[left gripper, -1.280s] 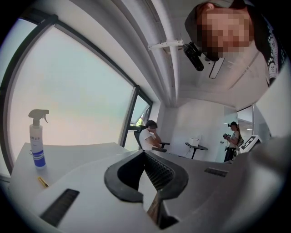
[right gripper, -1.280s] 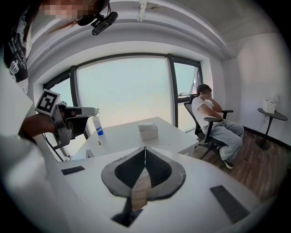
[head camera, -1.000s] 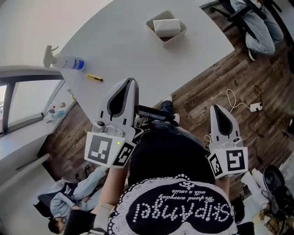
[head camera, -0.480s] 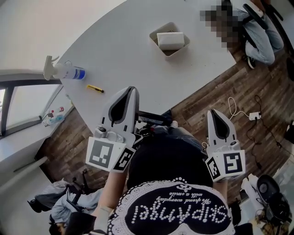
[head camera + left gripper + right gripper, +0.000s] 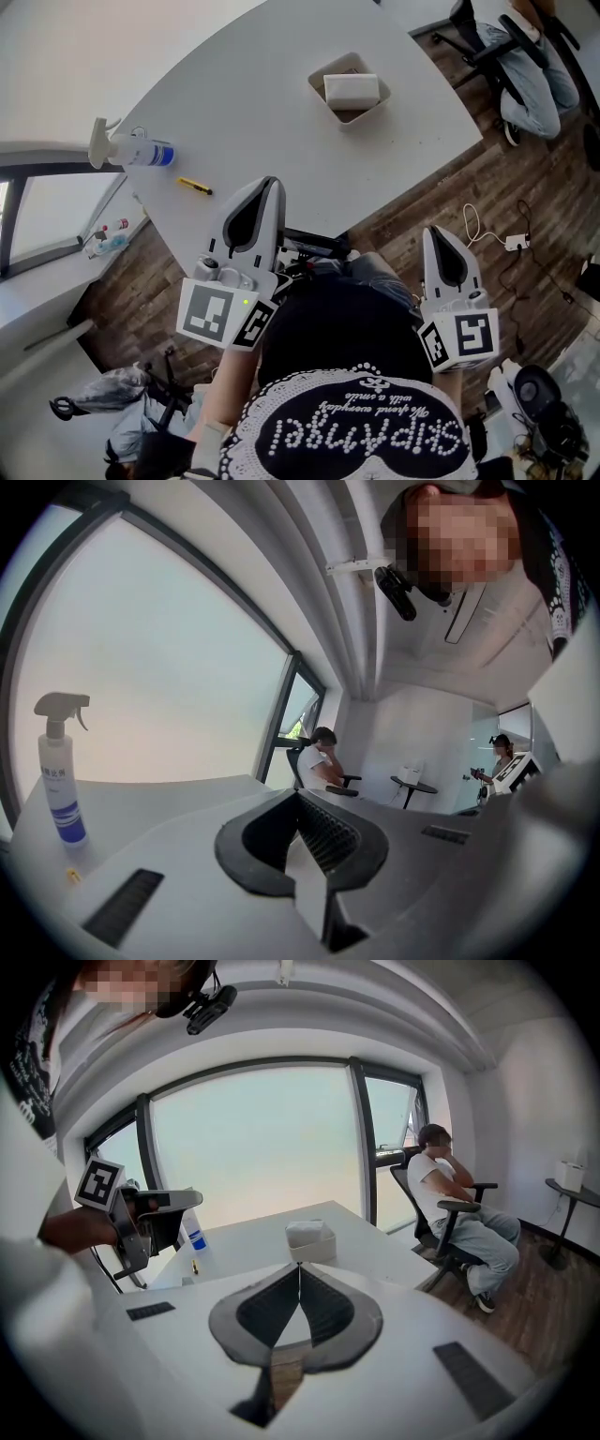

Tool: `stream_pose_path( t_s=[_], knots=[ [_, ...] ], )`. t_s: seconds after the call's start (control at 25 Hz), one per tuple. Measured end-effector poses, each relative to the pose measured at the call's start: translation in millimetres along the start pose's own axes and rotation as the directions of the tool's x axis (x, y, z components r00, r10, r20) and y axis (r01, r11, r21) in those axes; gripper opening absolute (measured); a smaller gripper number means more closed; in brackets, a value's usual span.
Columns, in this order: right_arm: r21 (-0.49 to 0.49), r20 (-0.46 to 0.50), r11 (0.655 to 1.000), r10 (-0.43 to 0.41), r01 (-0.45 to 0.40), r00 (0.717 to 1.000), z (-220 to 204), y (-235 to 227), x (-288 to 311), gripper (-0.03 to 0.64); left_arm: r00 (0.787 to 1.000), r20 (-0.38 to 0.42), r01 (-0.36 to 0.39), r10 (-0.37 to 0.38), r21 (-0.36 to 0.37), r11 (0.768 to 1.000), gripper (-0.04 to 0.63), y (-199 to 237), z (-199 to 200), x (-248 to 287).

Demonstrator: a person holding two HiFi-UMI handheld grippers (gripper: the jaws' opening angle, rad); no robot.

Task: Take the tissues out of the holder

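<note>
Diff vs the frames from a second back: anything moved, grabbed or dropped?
The left gripper and right gripper edged closer to the table, whose things now sit lower in the head view. Nothing taken or released: both jaws stay shut, empty. The tissues remain in the holder; spray bottle unmoved on the table.

Surface (image 5: pixel 281 84) pale grey-white. Holder (image 5: pixel 319 89) beige, tissues (image 5: pixel 352 90) white. Spray bottle (image 5: pixel 131 150) white, blue label. Floor (image 5: pixel 450 197) dark wood planks. Left gripper (image 5: pixel 270 184), right gripper (image 5: pixel 433 232): white, black-and-white square markers.
</note>
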State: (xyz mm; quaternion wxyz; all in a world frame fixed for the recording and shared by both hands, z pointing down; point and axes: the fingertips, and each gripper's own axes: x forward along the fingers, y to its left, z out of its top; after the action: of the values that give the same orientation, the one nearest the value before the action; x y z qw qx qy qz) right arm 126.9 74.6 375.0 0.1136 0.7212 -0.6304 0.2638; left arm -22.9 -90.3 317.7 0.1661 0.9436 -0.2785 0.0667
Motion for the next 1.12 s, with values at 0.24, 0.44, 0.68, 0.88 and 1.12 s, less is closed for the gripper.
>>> stream_pose_path(
  t_s=[0.24,0.44,0.68,0.88,1.12],
  knots=[
    [-0.016,0.007,1.0,0.015,-0.015,1.0,-1.6,0.3,10.2,0.012,0.999,0.033,-0.008,0.008,0.018,1.0,0.002,4.4,-2.1,6.6],
    [-0.031,-0.008,0.997,0.069,-0.069,0.998,-10.6,10.5,19.4,0.012,0.999,0.036,-0.01,0.009,0.028,1.0,0.002,2.8,-5.4,8.0],
    [-0.018,-0.025,0.993,0.12,-0.121,0.992,0.6,19.4,32.4,0.012,0.999,0.035,-0.025,0.025,0.025,0.999,0.002,0.9,2.4,15.2],
    [-0.046,-0.004,0.985,0.167,-0.167,0.986,19.3,14.6,45.6,0.012,0.996,0.075,-0.05,0.047,0.028,0.998,0.002,-2.3,17.0,24.5],
    [-0.065,-0.018,0.976,0.208,-0.209,0.978,27.0,4.4,56.0,0.012,0.993,0.082,-0.09,0.088,0.014,0.996,0.002,-7.5,18.1,27.4]
  ],
)
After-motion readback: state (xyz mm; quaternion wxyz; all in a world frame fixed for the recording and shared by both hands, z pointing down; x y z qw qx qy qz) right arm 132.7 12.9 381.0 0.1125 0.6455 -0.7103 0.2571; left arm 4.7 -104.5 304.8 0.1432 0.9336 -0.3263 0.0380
